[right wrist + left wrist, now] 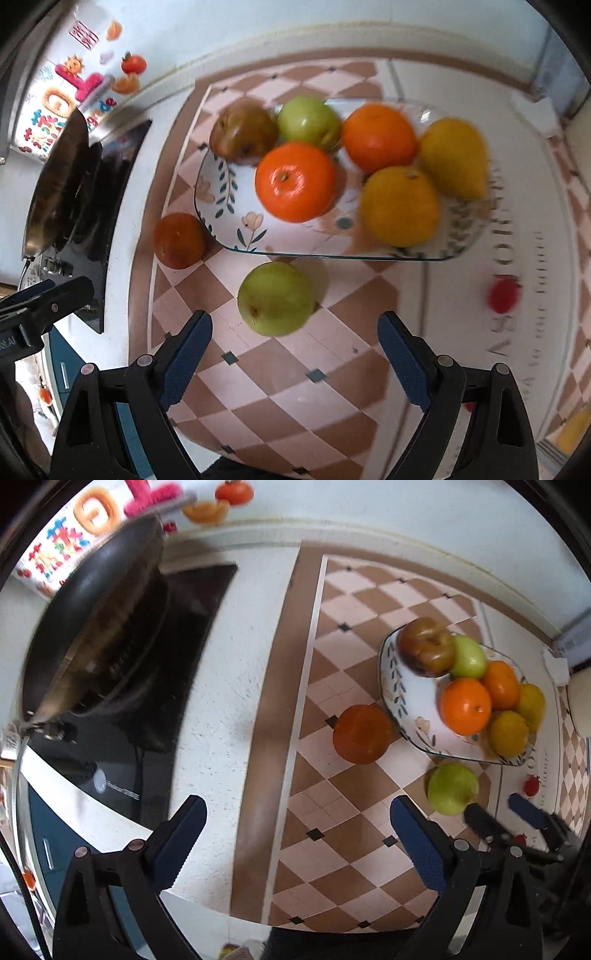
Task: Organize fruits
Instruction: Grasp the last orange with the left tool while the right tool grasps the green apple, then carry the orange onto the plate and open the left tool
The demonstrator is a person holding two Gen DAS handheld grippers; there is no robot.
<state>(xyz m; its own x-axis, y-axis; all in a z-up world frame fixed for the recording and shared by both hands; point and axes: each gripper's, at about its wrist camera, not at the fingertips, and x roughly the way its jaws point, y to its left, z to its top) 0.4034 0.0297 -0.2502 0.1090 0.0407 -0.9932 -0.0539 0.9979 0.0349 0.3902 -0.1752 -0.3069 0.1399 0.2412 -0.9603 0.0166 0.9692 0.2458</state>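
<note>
Six fruits already sit in the floral dish as I hold my left gripper and right gripper wide and empty (nothing between the jaws), with the green apple and red-orange fruit left on the checked mat near the dish.

Both views are aimed steeply down at the checkered mat; the fruit plate is shared, seen nearer from the right wrist.

Checkered mat, floral plate, green apple, dark orange fruit
</note>
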